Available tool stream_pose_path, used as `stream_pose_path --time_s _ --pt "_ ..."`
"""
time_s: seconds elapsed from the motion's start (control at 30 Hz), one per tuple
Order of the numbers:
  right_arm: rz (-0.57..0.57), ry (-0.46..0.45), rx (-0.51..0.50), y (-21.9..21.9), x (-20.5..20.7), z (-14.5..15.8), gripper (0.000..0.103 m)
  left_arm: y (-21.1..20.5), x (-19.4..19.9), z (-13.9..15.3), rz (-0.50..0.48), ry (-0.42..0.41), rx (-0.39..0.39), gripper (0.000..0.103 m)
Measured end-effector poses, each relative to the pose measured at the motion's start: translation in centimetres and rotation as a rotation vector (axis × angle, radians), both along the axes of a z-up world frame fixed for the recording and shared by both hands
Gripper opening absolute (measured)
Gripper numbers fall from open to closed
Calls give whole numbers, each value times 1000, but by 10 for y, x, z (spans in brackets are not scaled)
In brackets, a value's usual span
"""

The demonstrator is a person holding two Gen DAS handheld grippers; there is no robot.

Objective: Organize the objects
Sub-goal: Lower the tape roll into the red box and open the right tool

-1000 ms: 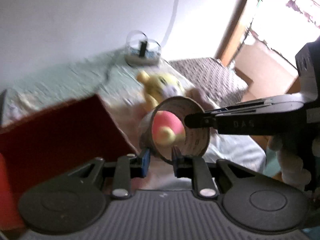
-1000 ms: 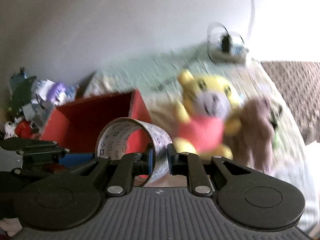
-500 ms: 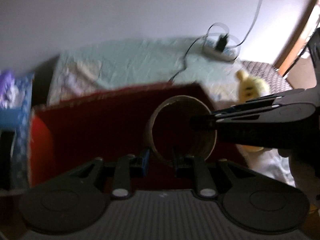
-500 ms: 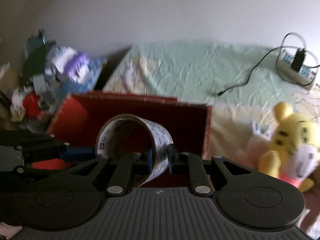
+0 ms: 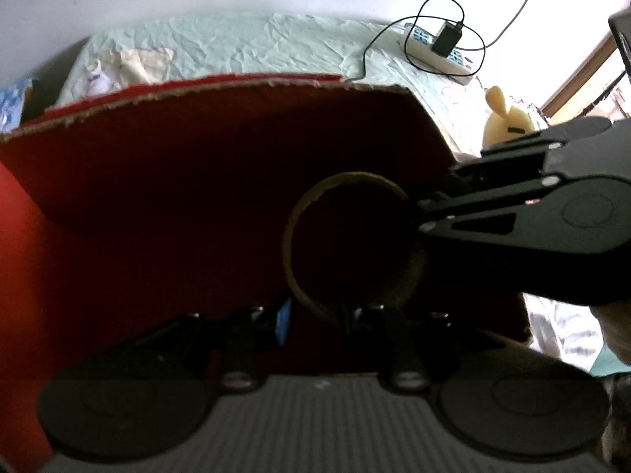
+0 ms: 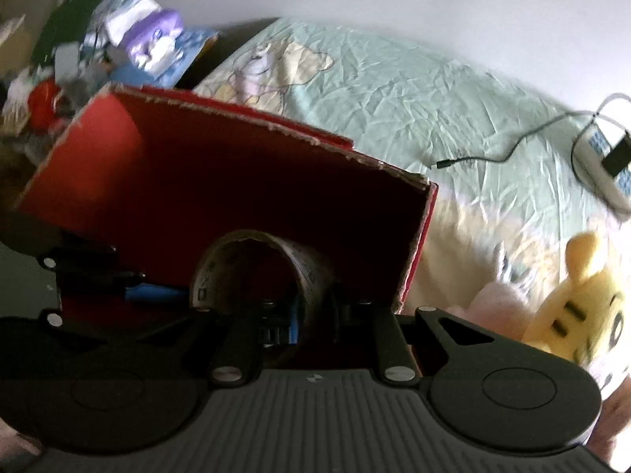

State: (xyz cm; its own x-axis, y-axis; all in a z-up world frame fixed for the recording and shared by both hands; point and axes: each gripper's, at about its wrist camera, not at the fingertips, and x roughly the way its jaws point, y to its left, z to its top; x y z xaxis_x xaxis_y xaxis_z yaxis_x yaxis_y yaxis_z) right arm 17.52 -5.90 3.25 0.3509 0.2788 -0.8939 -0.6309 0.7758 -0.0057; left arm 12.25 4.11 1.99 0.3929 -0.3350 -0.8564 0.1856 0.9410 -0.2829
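Observation:
A cardboard tape roll with printed tape around it hangs low inside a red cardboard box, against its dark interior. My left gripper is shut on the roll's lower edge. My right gripper is shut on the roll's wall from the other side. In the left wrist view the right gripper reaches in from the right and meets the roll's rim. In the right wrist view the left gripper comes in from the left, low in the box.
The box stands on a bed with a pale green sheet. A yellow plush toy and a pink one lie right of the box. A power strip with a charger sits near the wall. Clutter is piled at the bed's left end.
Both grippers carried the tape roll left, away from the plush toys, and down into the red box. Their grip on the roll has not changed.

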Motion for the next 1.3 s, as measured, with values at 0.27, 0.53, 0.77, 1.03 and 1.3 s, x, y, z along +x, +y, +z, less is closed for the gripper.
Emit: stream_pose_path --time_s 0.27,0.53,0.77,1.03,1.3 --pt "27 -30 -44 4 7 -6 13 -2 14 -1 28 27 16 19" --pt "-67 -87 29 3 17 0 29 15 26 -6 74 29 42 50" --pt "-128 107 305 -20 11 12 28 55 14 8 212 -55 90 50" --pt "-85 294 296 21 -10 -28 28 76 10 5 315 -75 207 51" --pt "-267 248 269 4 -1 -46 22 67 11 -1 300 -25 290 52"
